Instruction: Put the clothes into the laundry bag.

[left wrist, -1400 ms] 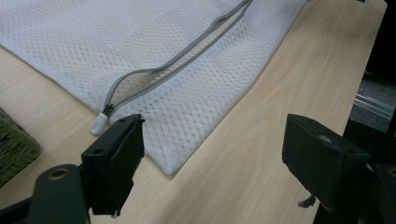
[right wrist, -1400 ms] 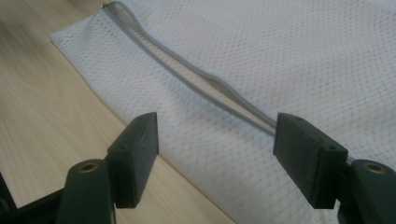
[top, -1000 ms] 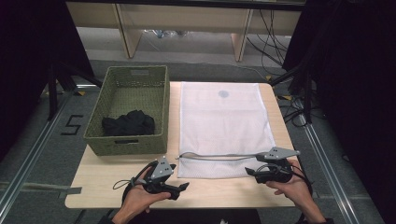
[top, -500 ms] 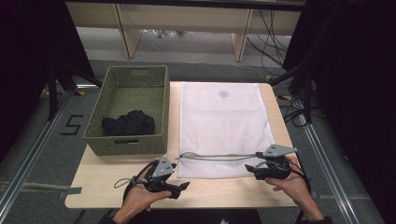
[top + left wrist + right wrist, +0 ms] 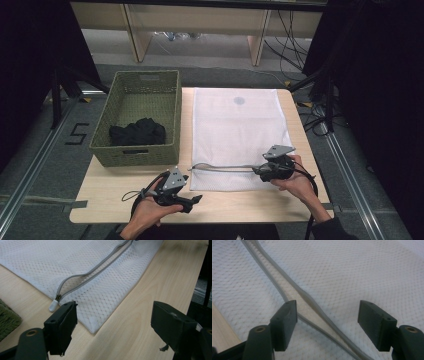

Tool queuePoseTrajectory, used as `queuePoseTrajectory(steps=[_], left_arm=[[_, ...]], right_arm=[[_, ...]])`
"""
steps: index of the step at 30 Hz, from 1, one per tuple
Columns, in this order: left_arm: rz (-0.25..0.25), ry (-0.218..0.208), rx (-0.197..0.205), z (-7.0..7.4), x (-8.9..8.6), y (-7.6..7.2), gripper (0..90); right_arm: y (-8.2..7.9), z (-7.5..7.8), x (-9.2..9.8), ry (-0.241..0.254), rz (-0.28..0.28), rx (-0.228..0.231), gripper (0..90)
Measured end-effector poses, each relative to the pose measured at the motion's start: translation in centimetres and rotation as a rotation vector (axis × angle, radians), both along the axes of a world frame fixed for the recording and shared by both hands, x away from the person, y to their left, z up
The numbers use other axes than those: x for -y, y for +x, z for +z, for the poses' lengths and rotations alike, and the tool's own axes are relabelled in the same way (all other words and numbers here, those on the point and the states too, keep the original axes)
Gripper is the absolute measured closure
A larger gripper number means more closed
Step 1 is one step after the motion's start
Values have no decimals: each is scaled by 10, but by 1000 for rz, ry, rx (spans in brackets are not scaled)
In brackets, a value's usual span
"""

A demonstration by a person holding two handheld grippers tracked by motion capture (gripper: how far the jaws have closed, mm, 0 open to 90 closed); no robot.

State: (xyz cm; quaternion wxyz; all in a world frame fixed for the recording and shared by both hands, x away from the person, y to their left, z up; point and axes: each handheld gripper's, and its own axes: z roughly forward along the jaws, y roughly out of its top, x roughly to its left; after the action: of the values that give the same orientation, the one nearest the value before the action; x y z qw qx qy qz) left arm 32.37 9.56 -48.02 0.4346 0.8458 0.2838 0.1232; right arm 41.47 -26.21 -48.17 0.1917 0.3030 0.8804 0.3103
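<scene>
high view: a white mesh laundry bag (image 5: 237, 132) lies flat on the wooden table (image 5: 100, 197), with a green woven basket (image 5: 137, 117) just beside it on its left side. a heap of black cloth (image 5: 137, 133) sits inside the basket at the end nearer the person. the bag's grey zipper (image 5: 227, 167) runs across its near end, partly unzipped so the two sides gape a little.

the left gripper (image 5: 192, 200) is held in the left hand (image 5: 147, 215) above the table's near edge, just short of the bag's near left corner and in front of the basket. in the left gripper view its jaws are spread wide with nothing between them; the bag's corner (image 5: 93, 327) lies just ahead of them, the white zipper pull (image 5: 53, 305) sits just beyond the jaw at the left of that view, and a bit of the basket (image 5: 7, 320) shows off to that same side.

the right gripper (image 5: 256, 171) is held in the right hand (image 5: 295, 182) over the bag's near right part, its tip at the zipper line. in the right gripper view the jaws are spread wide over the mesh (image 5: 362, 272), gripping nothing, and the open zipper (image 5: 312, 306) passes between and below them, its two grey tapes parted beside the jaw at the left of that view. whether the jaws touch the fabric cannot be told.
</scene>
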Motion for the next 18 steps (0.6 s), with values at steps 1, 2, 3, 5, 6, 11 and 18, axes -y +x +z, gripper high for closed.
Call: queuePoseTrajectory(steps=[1,2,3,5,6,11,18], left_arm=[[6,10,9,0,-1,0,212],[6,10,9,0,-1,0,212],[8,9,7,0,-1,0,212],[7,-8,-2,0,0,0,212],[7,-8,-2,0,0,0,212],[10,-3,-1,-1,-1,0,212],[6,7,3,0,-1,0,215]], right_arm=[[7,-2,-6,-22,14,-1,348],[7,-2,-6,-22,14,-1,348],[9,-5,-9,-16,6,10,355],[17,-7,-16,-22,14,4,369],[21,-8,-18,-44,37,21,373],[23,-11,-25,-67,44,-3,389],[27,-15,-27,-120,47,-16,448]])
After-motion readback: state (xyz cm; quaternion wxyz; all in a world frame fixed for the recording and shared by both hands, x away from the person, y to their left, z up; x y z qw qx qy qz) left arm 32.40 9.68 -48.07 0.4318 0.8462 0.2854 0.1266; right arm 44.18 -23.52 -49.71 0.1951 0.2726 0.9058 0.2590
